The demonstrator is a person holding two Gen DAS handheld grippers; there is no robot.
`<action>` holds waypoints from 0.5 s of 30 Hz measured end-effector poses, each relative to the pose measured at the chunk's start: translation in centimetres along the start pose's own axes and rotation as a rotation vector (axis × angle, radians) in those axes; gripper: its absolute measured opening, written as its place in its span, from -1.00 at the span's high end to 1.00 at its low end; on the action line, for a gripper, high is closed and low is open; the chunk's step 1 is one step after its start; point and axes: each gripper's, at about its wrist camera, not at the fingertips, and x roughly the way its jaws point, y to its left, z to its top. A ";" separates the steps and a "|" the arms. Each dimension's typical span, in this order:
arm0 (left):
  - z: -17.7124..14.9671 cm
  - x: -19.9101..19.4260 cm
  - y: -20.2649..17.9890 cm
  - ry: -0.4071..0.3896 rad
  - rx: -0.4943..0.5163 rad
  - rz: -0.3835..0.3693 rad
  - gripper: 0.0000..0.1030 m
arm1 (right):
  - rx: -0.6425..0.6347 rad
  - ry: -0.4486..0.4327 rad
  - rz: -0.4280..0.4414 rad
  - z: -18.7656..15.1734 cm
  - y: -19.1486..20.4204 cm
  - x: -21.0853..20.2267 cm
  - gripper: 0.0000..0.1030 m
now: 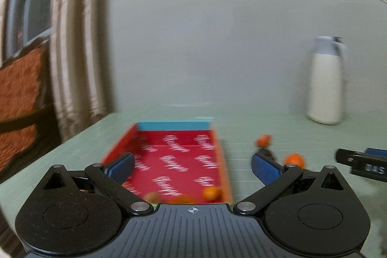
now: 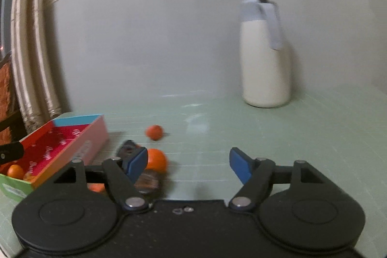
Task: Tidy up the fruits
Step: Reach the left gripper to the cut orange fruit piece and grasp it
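A red box (image 1: 174, 158) with a blue far wall lies on the green table; it also shows at the left in the right wrist view (image 2: 55, 144). Small oranges (image 1: 211, 192) lie at its near end. My left gripper (image 1: 192, 166) is open and empty above the box. Two oranges (image 1: 263, 140) (image 1: 293, 160) lie on the table right of the box. My right gripper (image 2: 188, 161) is open and empty, with an orange (image 2: 156, 160) just behind its left finger and another orange (image 2: 154, 132) farther off. A dark object (image 2: 147, 181) lies beside the near orange.
A cream jug (image 2: 264, 57) with a grey lid stands at the back right by the wall; it also shows in the left wrist view (image 1: 326, 81). Curtains (image 1: 72, 40) hang at the left past the table's edge. The right gripper's tip (image 1: 362, 163) shows at the right.
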 end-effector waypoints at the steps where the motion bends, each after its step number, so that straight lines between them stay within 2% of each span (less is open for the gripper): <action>1: 0.0 0.1 -0.7 0.002 0.014 -0.015 -0.98 | 0.010 0.001 -0.008 -0.1 -0.6 -0.1 -0.44; 5: -0.1 0.1 -3.7 -0.015 0.081 -0.059 -0.98 | 0.052 0.006 -0.028 -0.4 -2.6 -0.8 -0.44; 7: -0.2 0.6 -4.9 0.003 0.105 -0.078 -0.95 | 0.063 0.005 -0.038 -0.4 -3.2 -1.1 -0.44; 8: -0.2 0.7 -5.4 0.013 0.110 -0.091 -0.83 | 0.066 0.004 -0.046 -0.5 -3.6 -1.3 -0.45; 10: -0.3 1.3 -6.4 0.042 0.124 -0.114 -0.70 | 0.076 0.000 -0.055 -0.5 -4.2 -1.7 -0.45; 15: -0.7 2.3 -8.2 0.096 0.138 -0.125 -0.59 | 0.099 -0.005 -0.074 -0.6 -5.7 -2.4 -0.46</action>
